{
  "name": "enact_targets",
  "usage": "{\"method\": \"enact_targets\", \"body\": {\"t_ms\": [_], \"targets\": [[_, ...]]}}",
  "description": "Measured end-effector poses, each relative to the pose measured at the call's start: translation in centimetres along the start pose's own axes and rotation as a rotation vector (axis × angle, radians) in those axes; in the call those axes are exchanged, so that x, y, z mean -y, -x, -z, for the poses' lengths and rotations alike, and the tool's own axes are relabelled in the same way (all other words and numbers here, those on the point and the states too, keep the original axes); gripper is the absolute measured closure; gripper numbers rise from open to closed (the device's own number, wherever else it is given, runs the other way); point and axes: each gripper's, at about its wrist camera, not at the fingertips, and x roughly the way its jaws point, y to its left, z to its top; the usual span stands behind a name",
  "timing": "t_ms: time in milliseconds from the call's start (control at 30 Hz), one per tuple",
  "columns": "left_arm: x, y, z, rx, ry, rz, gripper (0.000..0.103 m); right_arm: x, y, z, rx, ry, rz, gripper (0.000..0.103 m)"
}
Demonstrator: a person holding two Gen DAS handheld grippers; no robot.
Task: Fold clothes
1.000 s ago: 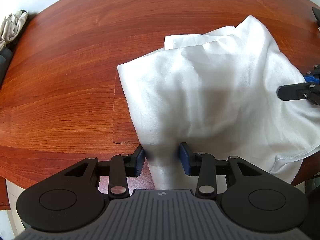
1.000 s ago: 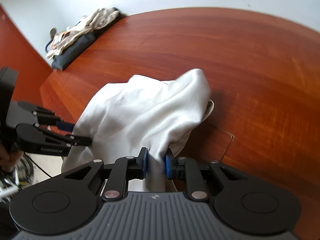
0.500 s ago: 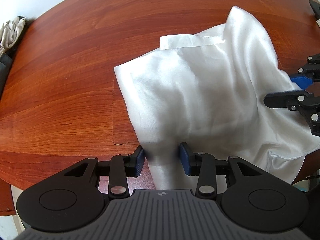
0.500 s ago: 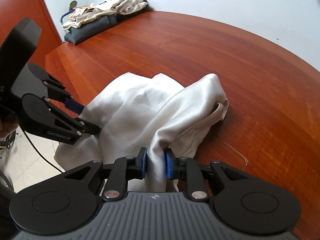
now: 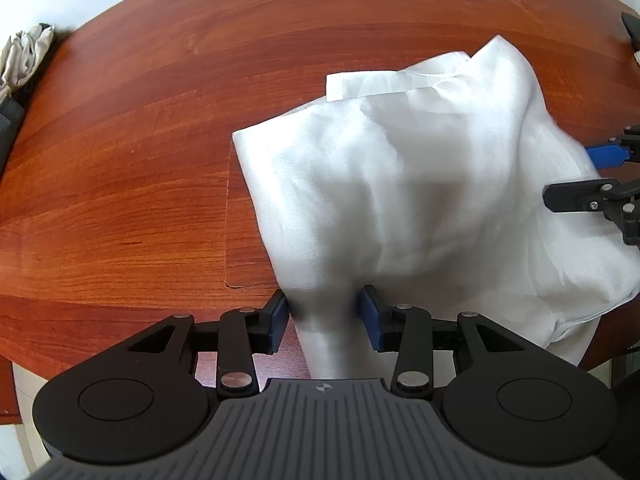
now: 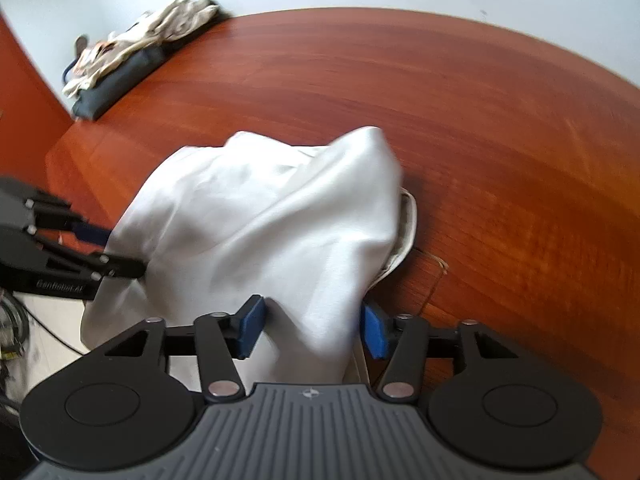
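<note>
Right now your left gripper [image 5: 325, 316] pinches a gathered fold of the white garment [image 5: 408, 184], low in the centre of the left wrist frame. Your right gripper [image 6: 311, 326] stands wide, its blue pads [image 6: 251, 327] apart from the cloth draped between them. That garment lies bunched on the wooden surface [image 5: 160, 92], spilling over the near edge. A pile of clothes [image 6: 140, 46] sits at the right wrist frame's upper left.
</note>
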Motion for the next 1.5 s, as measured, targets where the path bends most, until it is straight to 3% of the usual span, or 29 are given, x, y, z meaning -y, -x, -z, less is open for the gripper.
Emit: {"method": "enact_targets", "body": {"t_ms": [333,433,567,667,967,1500], "targets": [[-2.0,-0.5,0.5,0.038,0.165,0.103,0.055,1.9,-1.6,-0.6,0.006,-0.096,-0.062,0.039],[-1.8,-0.4,0.5,0.052,0.175,0.112,0.059,1.6,-2.3,-1.0,0.002,-0.083,-0.079,0.055],[-1.3,0.0,0.7,0.085,0.157,0.098,0.078,1.0,-2.6,-1.5,-0.001,-0.080,-0.096,0.084],[-0.5,0.7,0.9,0.114,0.137,0.057,0.081,0.3,-2.1,-2.0,0.011,-0.072,-0.099,0.091],[-0.4,5.1,1.5,0.215,0.152,0.025,0.082,-4.1,1.4,-4.6,0.067,0.008,-0.116,0.093],[-4.9,10.1,2.8,0.279,0.133,-0.029,0.082,-12.9,2.8,-8.7,0.095,0.106,-0.126,0.094]]}}
